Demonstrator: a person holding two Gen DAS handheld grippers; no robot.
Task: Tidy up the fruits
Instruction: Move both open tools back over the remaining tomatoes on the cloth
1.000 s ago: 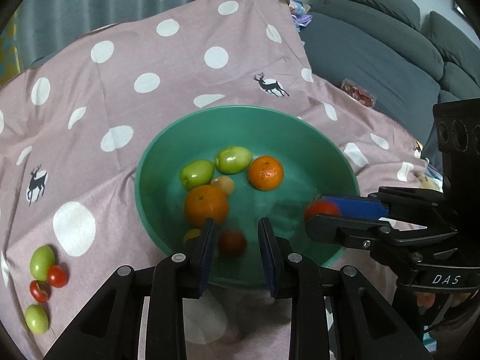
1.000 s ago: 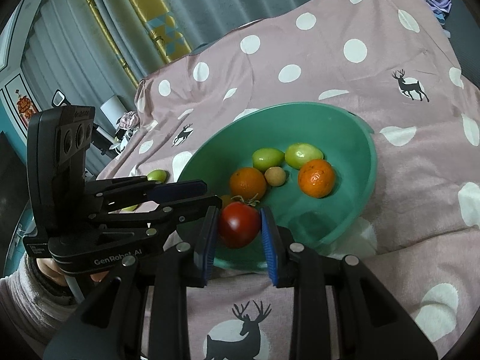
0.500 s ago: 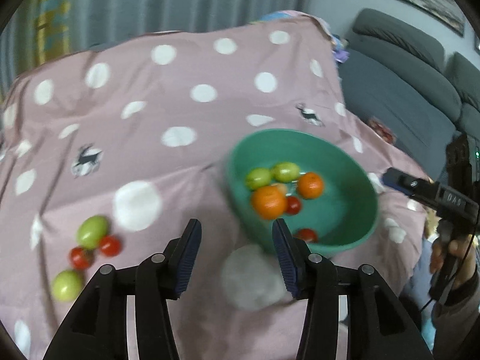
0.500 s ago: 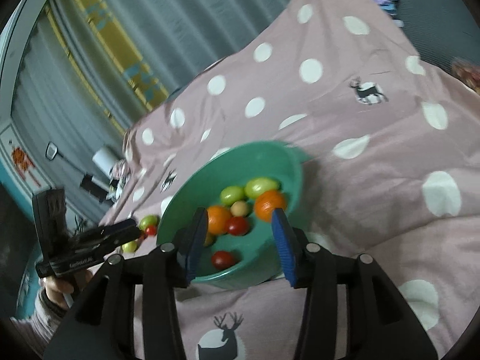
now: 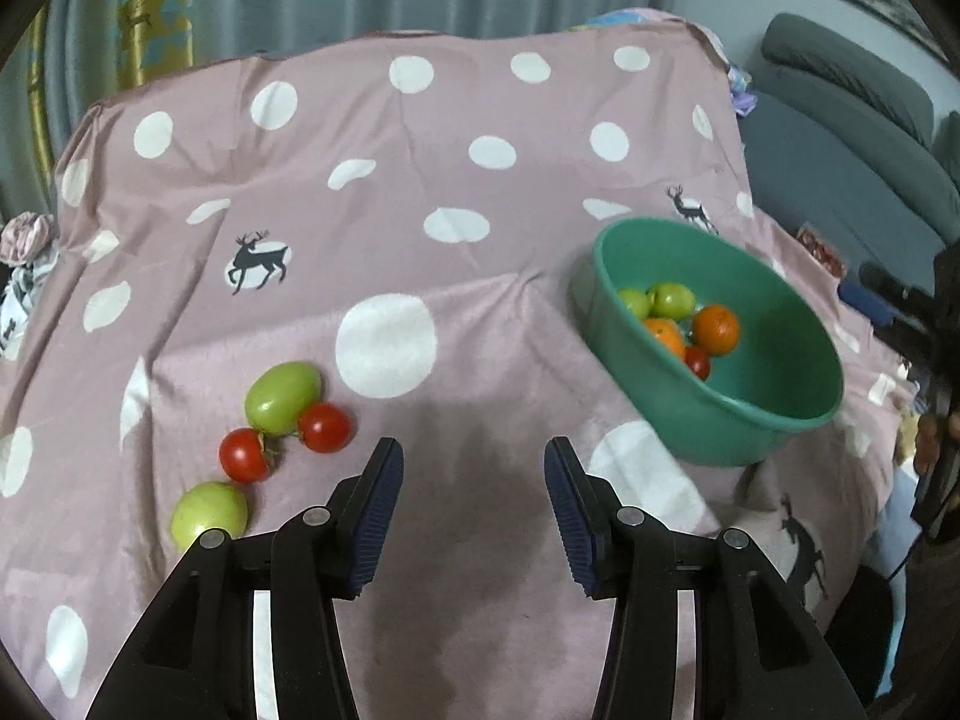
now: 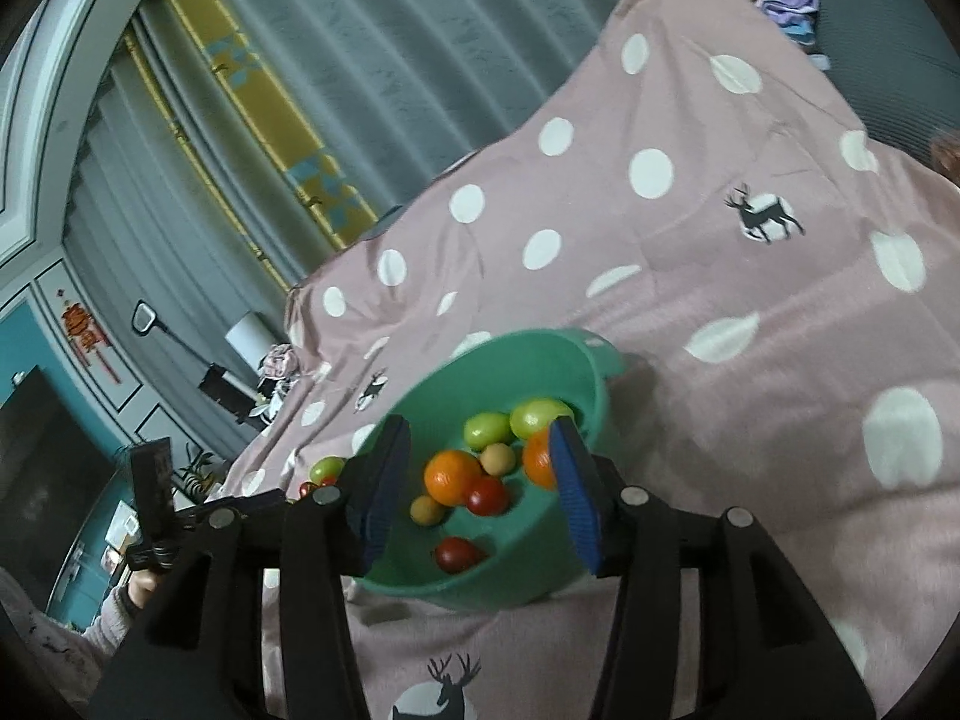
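Hovering over the pink dotted cloth [image 5: 480, 312], the left tool [image 5: 474, 507] is standing released and empty in the left wrist view, with two green fruits [image 5: 282, 396] and two red tomatoes [image 5: 324, 427] lying at ten o'clock and the green bowl [image 5: 774, 414] at two o'clock. In the right wrist view, the right tool [image 6: 483, 486], its jaws having just been opening, is gaping empty above the bowl [image 6: 516, 585], where oranges [image 6: 451, 476], tomatoes [image 6: 458, 554] and green fruits [image 6: 487, 429] are resting.

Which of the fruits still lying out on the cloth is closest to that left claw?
The small green fruit at the lower left, right beside the left claw's finger; the two red tomatoes and the larger green fruit lie farther up.
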